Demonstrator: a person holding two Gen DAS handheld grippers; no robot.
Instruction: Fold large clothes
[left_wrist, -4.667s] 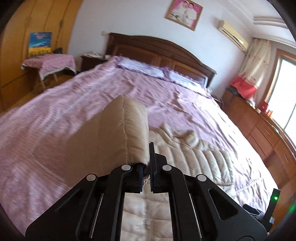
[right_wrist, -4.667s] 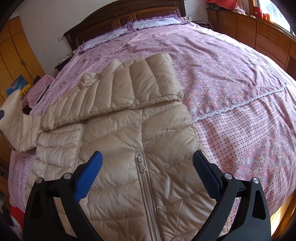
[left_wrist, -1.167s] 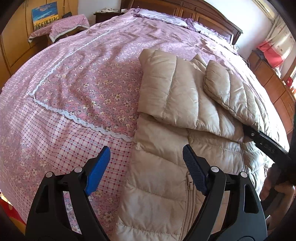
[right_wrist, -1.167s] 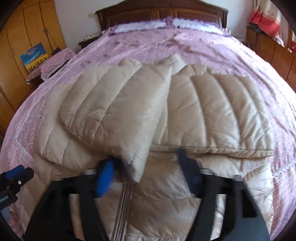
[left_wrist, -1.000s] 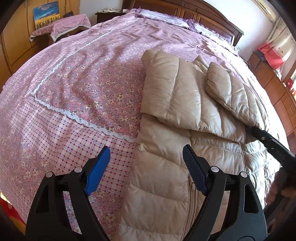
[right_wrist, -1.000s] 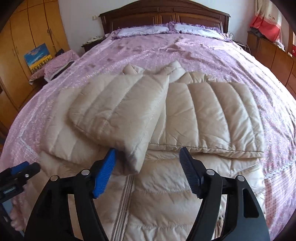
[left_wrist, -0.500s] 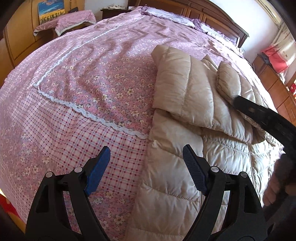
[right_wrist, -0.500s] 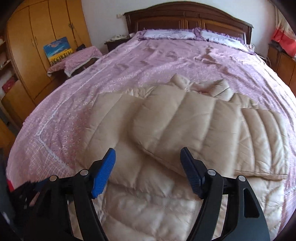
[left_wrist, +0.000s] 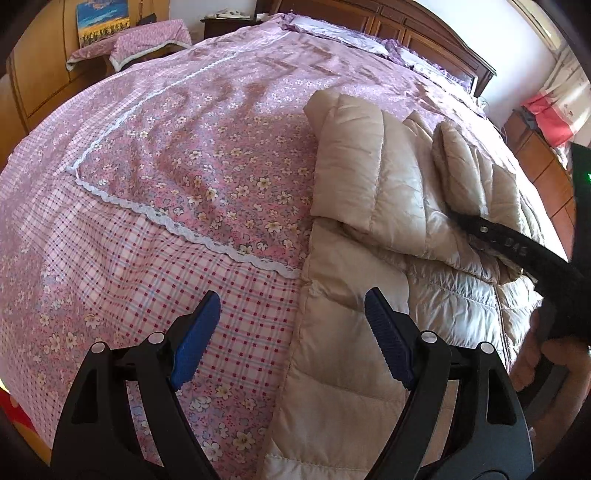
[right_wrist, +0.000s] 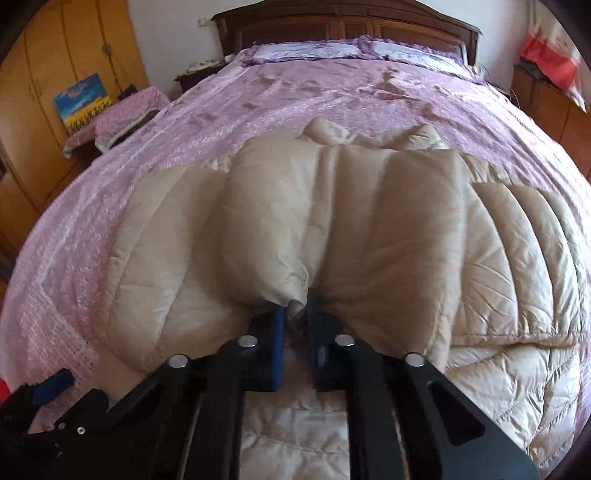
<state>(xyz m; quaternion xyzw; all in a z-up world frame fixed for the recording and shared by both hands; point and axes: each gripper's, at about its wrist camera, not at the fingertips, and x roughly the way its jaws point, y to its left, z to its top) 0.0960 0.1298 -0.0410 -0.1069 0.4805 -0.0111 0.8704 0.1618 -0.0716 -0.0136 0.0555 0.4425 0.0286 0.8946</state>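
I'm pinching the cuff end of the top folded sleeve of the beige quilted down jacket with my right gripper, its jaws having just been closing on that fabric. The jacket is lying lengthwise along the purple floral bed, collar away from me. My left gripper is hanging spread and empty over the jacket's left edge.

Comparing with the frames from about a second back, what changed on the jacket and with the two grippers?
The right gripper moved in over the folded sleeves and its jaws have just been closing; they now pinch the cuff edge of the sleeve lying on top. The left gripper stayed open over the jacket edge, holding nothing. Both sleeves remain folded across the chest on the bedspread.
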